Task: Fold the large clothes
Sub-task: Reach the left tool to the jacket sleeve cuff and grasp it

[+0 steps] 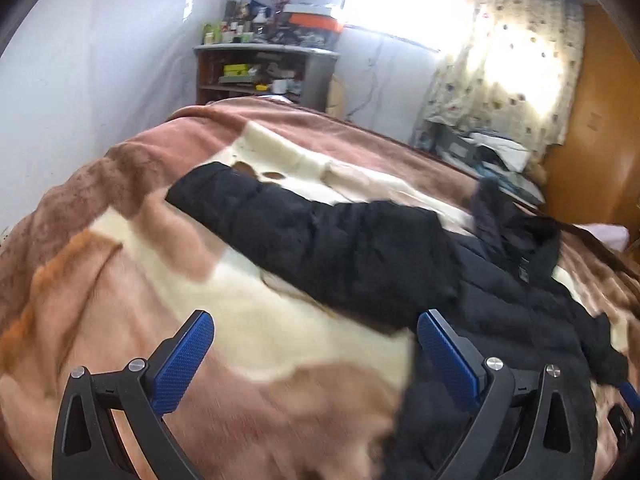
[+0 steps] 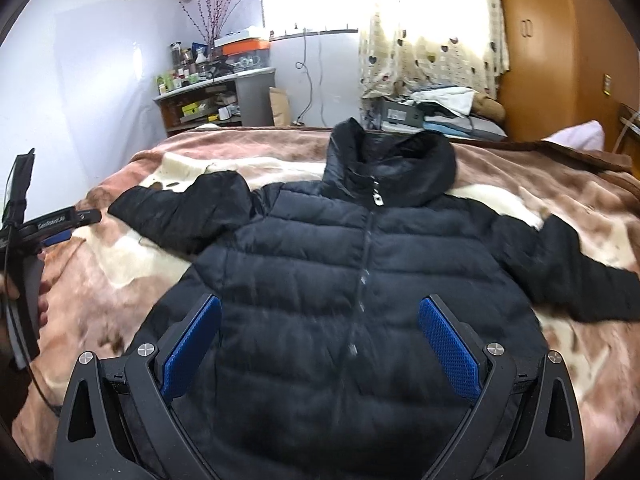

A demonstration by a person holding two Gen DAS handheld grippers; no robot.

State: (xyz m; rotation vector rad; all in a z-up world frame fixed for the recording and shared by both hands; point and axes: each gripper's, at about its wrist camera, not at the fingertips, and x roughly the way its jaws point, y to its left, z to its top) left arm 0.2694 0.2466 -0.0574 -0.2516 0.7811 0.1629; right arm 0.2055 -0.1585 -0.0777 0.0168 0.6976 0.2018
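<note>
A black hooded puffer jacket point(image 2: 352, 280) lies flat, front up and zipped, on a brown and cream blanket point(image 2: 120, 264), with both sleeves spread out. My right gripper point(image 2: 320, 320) is open and empty, hovering over the jacket's lower front. My left gripper point(image 1: 316, 340) is open and empty above the blanket, just short of the jacket's left sleeve point(image 1: 320, 240). The left gripper also shows at the left edge of the right wrist view point(image 2: 56, 224).
The blanket covers a bed point(image 1: 120, 280). A cluttered grey shelf point(image 2: 212, 96) stands by the far wall. Stacked boxes and clothes point(image 2: 436, 112) sit under a curtained window point(image 2: 432, 24). A wooden wardrobe point(image 2: 560, 48) is at the right.
</note>
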